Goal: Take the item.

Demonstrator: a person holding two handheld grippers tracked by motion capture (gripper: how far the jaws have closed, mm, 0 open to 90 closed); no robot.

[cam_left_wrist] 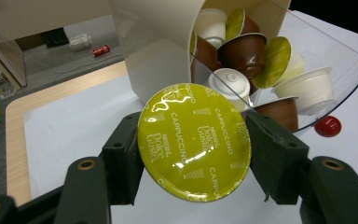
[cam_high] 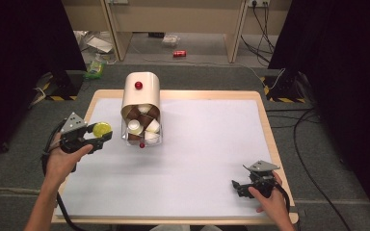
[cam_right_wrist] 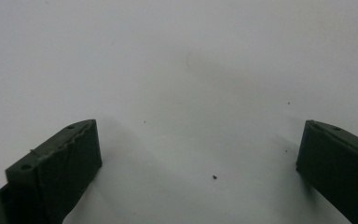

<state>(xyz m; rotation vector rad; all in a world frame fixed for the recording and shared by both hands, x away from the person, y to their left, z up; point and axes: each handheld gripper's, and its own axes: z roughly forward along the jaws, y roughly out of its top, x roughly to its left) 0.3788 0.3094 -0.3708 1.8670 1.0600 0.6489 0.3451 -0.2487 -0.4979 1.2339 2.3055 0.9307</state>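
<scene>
One green-lidded capsule [cam_left_wrist: 194, 141] is sitting clamped in the left gripper [cam_high: 96, 135], at nine o'clock from the dispenser [cam_high: 141, 98]; the right gripper [cam_high: 243, 186] is gaping over the table [cam_high: 212, 144].

My left gripper [cam_high: 95, 138] is black, blocky and angular, with a grey three-cornered plate [cam_high: 73, 122] mounted on top and a black cable [cam_high: 60, 204] trailing back beside my forearm. Seen from its own camera, its two jaws are thick dark-green-black slabs with flat inner faces, each arm carrying a brass-coloured ringed screw hole [cam_left_wrist: 86, 164]. My right gripper [cam_high: 237, 186] is built the same way: a black body, a grey plate [cam_high: 261, 166] on top and a black cable looping behind it. Its jaws show small round holes near their tips and slightly rough, worn edges. My forearms are bare, with no sleeves in sight.
</scene>
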